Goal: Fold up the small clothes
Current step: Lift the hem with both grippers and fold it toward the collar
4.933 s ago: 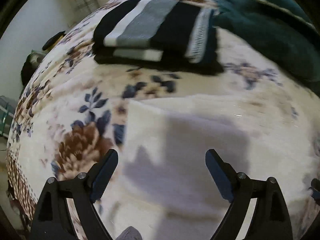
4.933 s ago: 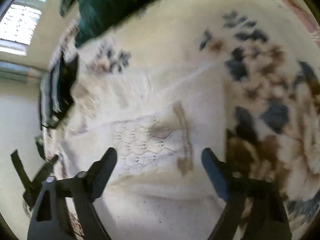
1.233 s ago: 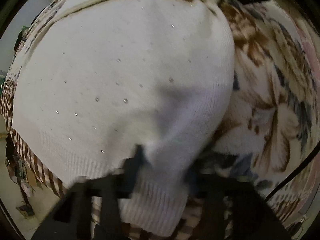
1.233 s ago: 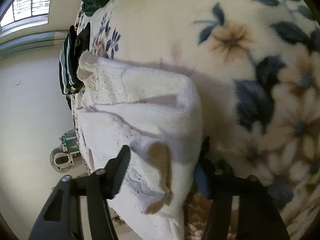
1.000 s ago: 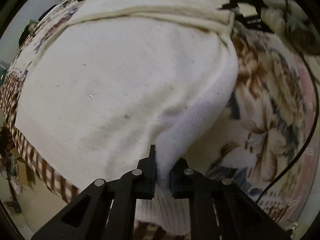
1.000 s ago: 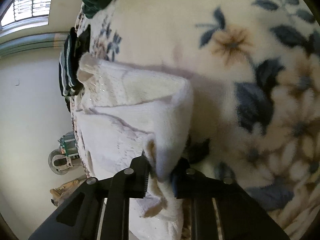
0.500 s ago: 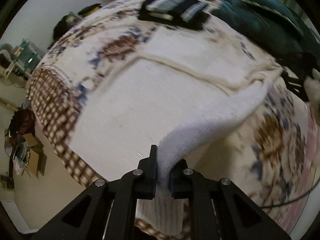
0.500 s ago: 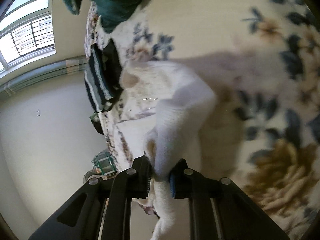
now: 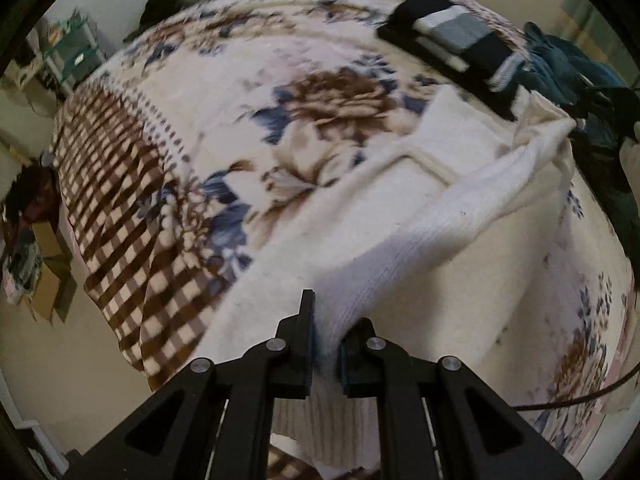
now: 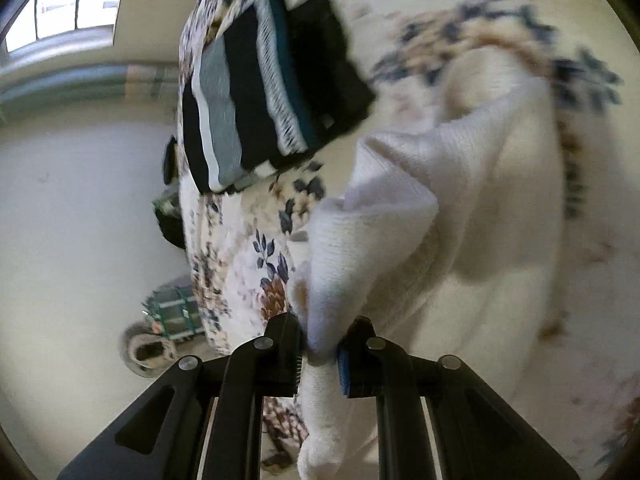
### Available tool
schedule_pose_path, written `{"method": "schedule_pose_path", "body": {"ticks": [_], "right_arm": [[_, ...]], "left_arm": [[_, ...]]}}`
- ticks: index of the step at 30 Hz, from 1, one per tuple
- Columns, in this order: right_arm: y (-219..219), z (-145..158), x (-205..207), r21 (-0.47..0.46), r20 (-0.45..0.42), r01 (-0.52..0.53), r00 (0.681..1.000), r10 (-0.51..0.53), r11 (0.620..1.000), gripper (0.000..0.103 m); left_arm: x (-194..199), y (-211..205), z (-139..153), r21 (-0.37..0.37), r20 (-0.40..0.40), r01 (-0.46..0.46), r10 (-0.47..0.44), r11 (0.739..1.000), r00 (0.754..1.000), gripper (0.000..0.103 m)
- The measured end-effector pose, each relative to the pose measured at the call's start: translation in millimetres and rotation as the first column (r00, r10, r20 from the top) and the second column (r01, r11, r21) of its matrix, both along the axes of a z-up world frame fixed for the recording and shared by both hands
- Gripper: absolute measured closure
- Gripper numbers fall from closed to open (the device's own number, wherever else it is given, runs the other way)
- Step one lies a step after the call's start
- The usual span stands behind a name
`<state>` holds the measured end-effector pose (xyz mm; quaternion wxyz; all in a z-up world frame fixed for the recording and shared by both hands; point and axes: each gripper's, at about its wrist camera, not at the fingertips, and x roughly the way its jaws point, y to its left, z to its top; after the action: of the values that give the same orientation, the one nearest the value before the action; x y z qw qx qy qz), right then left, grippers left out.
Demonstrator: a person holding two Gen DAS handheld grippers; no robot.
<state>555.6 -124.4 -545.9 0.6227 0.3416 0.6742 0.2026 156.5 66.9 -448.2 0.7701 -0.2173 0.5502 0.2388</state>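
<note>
Left wrist view: the left gripper (image 9: 325, 346) is closed on the ribbed hem of a white knitted garment (image 9: 460, 216), with cloth pinched between the pads. In the right wrist view the right gripper (image 10: 320, 346) is likewise clamped on a bunched corner of the same garment, its jaws nearly together with cloth between them. The garment is raised at both held corners, while the rest lies on the floral blanket (image 9: 208, 92) of the bed, toward the far right corner as the left view shows it.

The step in hand is judged to be a fold: the held edge is being carried over the body of the garment. For the next move, both corners are to be laid level on the opposite edge, the slack is to be drawn out, and only then are the jaws to be released.

A folded striped garment (image 9: 456, 36) lies just beyond the white one, near the far edge of the bed, and a heap of dark green cloth (image 9: 580, 76) lies at the far right. Whether the white garment touches the striped one cannot be told, since the right view is blurred. Clearance is therefore tight on the far side. Open blanket is available along the left, up to the checked border (image 9: 120, 216) at the bed's edge.
</note>
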Motion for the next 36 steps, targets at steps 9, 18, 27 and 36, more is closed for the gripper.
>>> {"method": "schedule_pose_path", "body": {"ticks": [9,18,27,36], "right_arm": [[128,-56,10,-0.180,-0.048,-0.179,0.984,0.173,0.967,0.089],[199,-82,19,-0.302,-0.069,-0.303,0.953,0.296,0.904,0.071],[152,-9,-5,-0.140,0.091,-0.225,0.967,0.239,0.964,0.037],[39,-38,-204,-0.307,-0.097,-0.204,0.978,0.183,0.930,0.037]], "left_arm": [[-20,55,-50,-0.150,-0.057,-0.103,0.096,0.983,0.994,0.096],[-24,76,-82,-0.282,-0.092,-0.106,0.083,0.953,0.992,0.084],[-58,121,-72,-0.401,-0.107,-0.138,0.103,0.906,0.989,0.062],[-40,124,-76,-0.366,-0.171,0.023,-0.092,0.930,0.981,0.062]]}}
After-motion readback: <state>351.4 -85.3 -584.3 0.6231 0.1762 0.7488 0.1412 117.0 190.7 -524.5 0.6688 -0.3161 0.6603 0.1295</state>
